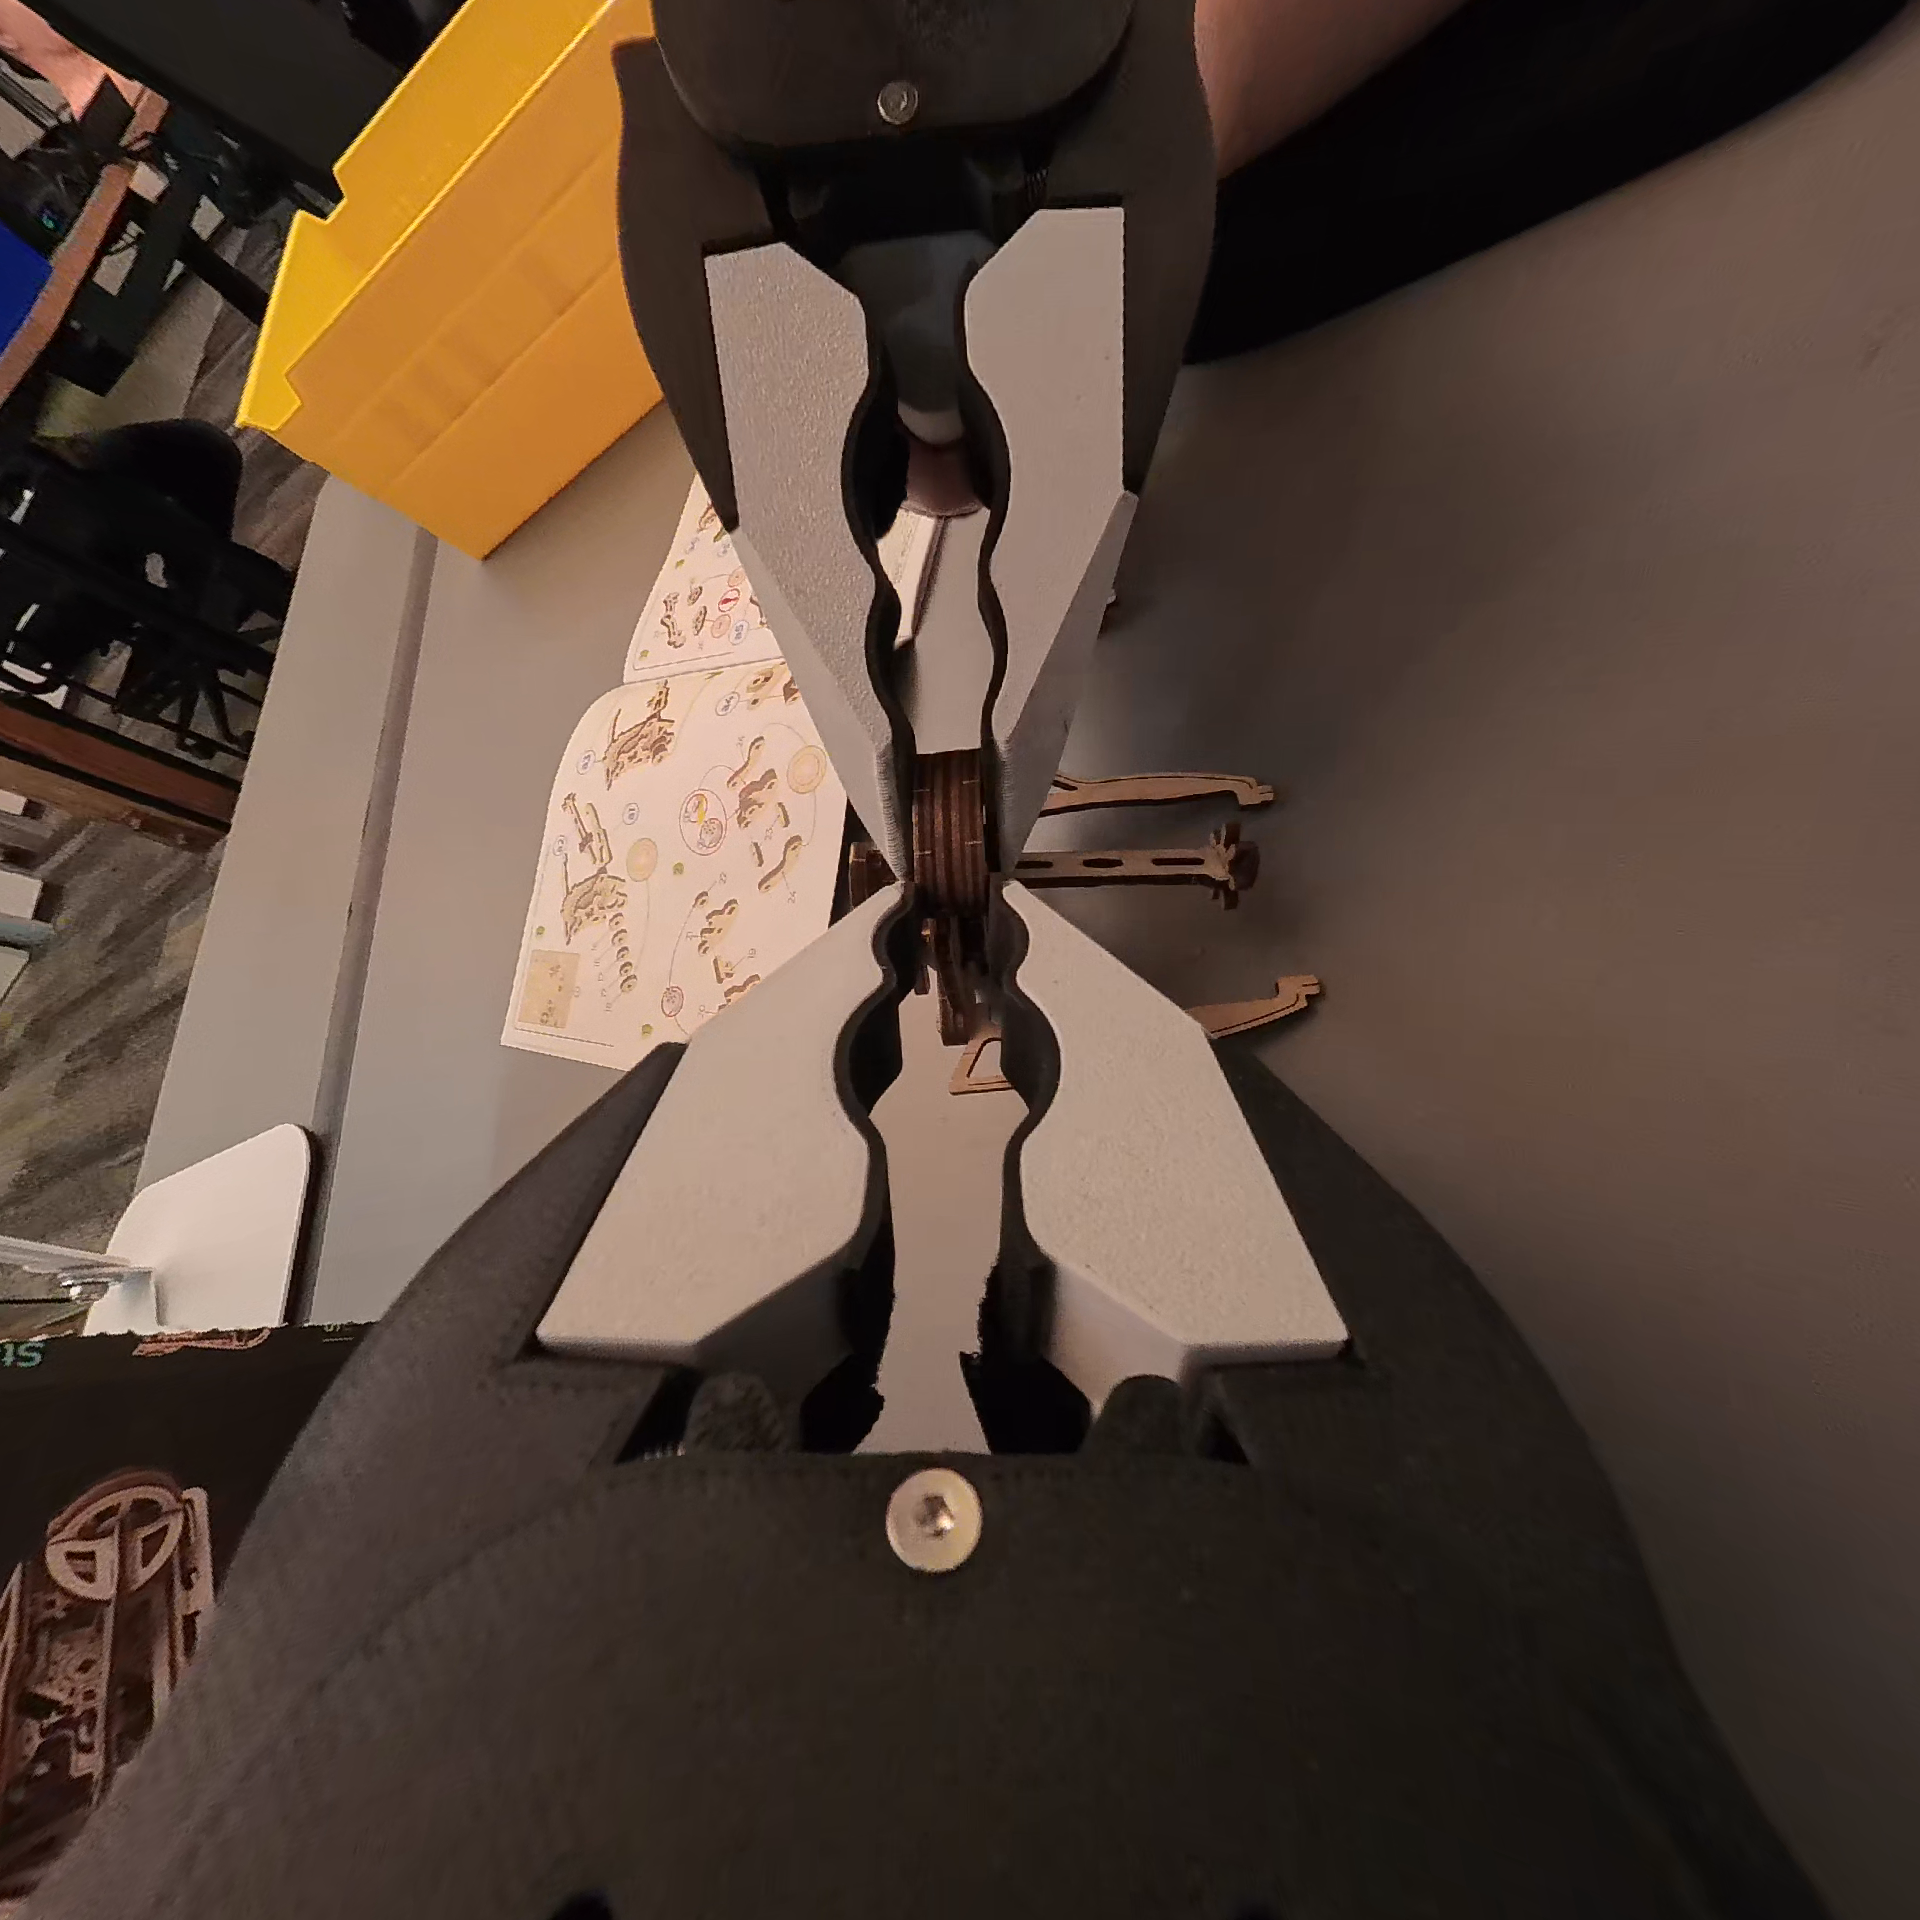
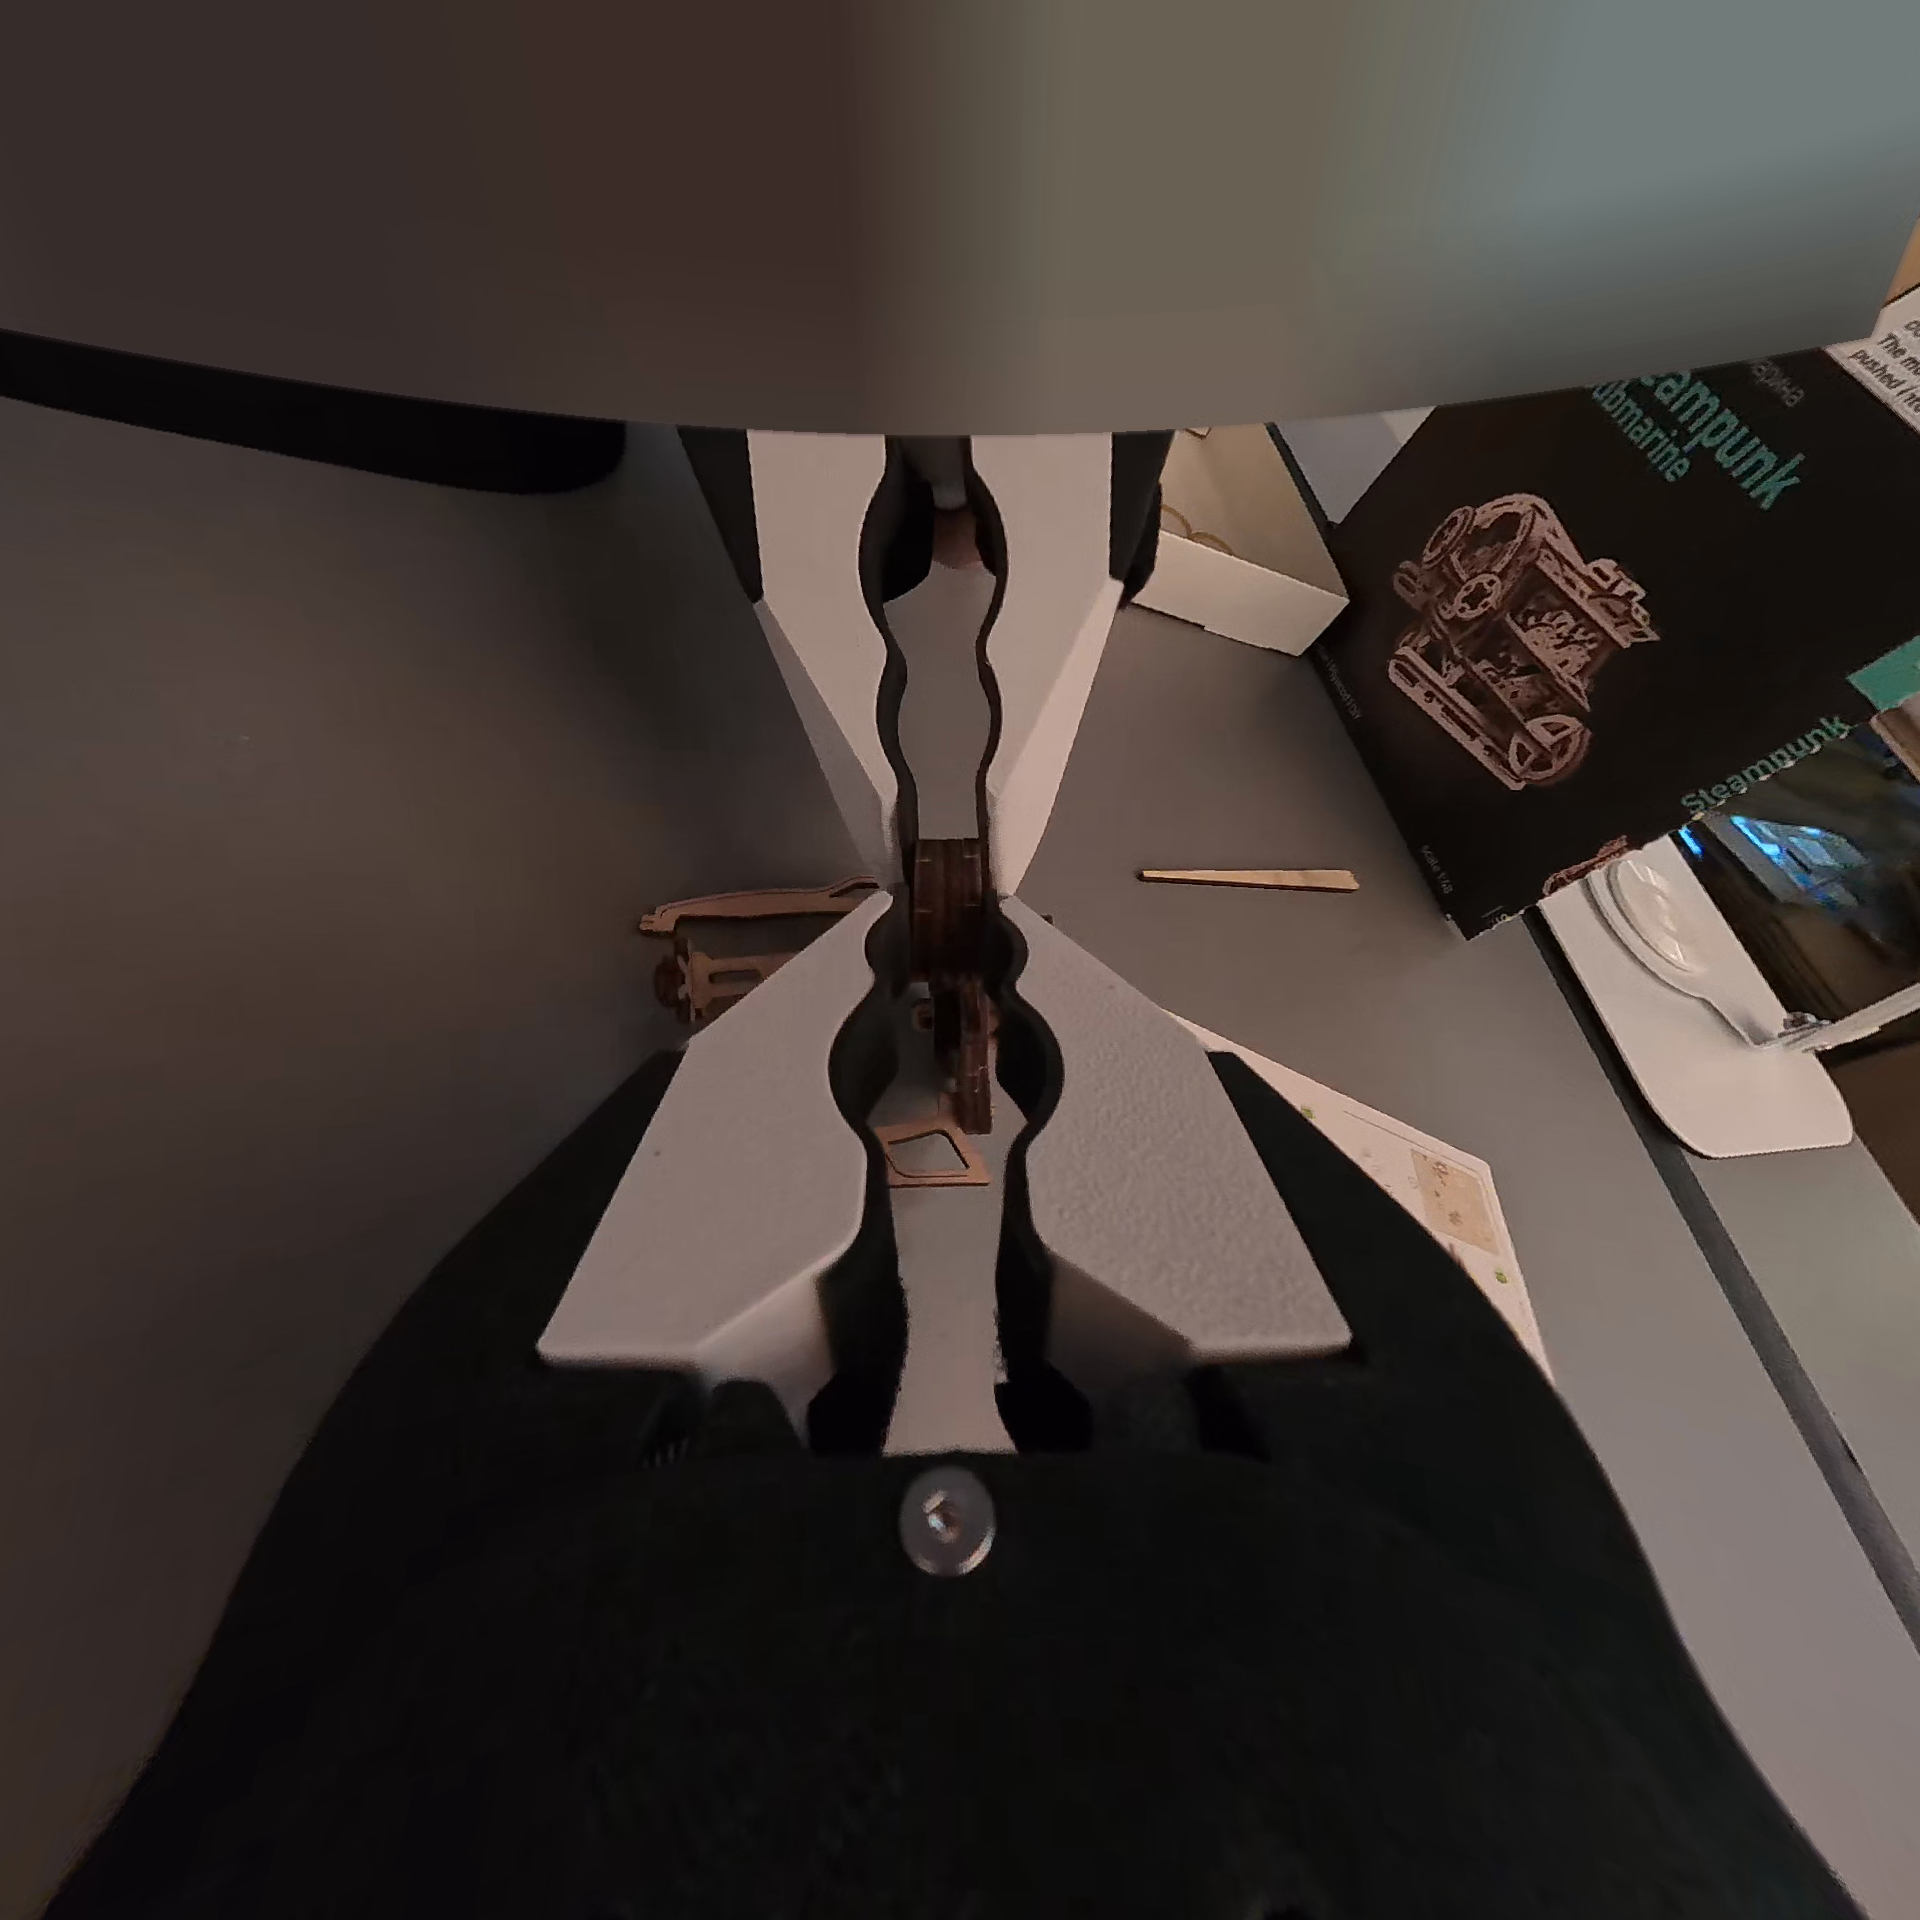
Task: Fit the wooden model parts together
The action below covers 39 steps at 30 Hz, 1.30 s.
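Left gripper [image 1: 951, 909], centre frame: gripping the dark layered round wooden model part [image 1: 951, 831], jaws nearly closed. Right gripper [image 2: 945, 935], opposing: clamping the same part tip-to-tip above the grey table [image 1: 1558, 727].

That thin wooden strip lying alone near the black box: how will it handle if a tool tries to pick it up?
The wooden strip lies flat on the grey table, so getting a tool under it looks awkward; it may slide when pushed. It is long and very thin, so probably light and prone to snapping if bent. Flat-sided, it is unlikely to roll.
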### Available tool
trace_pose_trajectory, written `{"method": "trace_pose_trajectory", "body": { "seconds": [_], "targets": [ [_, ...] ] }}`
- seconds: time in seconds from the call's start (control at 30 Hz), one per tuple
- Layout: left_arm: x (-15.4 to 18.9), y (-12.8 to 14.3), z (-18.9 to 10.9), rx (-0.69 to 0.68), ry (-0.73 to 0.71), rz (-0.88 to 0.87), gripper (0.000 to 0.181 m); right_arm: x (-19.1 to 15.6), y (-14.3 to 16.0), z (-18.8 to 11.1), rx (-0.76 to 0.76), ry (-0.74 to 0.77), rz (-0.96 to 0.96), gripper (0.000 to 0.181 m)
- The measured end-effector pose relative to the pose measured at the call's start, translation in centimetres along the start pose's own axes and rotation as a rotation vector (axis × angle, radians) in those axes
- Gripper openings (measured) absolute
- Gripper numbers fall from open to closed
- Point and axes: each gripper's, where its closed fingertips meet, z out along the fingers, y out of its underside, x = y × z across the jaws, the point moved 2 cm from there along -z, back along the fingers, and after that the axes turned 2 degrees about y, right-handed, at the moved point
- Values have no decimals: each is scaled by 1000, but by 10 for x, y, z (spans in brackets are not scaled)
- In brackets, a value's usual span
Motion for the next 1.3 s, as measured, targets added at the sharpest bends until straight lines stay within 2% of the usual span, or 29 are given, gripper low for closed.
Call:
{"method": "trace_pose_trajectory", "body": {
  "seconds": [0.3,0.53,0.67,0.87,1.0,1.17,1.3],
  "targets": [
    [-1,2,-4,-5,-34,-19,22,1,2,-1,-13,-4,19,11],
    [-1,11,-5,-37,-34,-81,20,2,1,-2,5,-14,68,11],
    [-2,8,-11,-17,-30,-136,19,9,-4,-6,61,-78,317,11],
    [-1,3,-26,26,3,-278,17,17,0,-8,101,-240,875,11],
    [3,4,-31,18,-1,-284,16,14,5,-7,77,-307,1062,11],
    [6,1,-33,14,-15,-273,15,16,12,-6,30,-228,1032,11],
    [3,0,-36,8,-48,-256,15,21,2,-8,66,-120,826,11]
  ]
}}
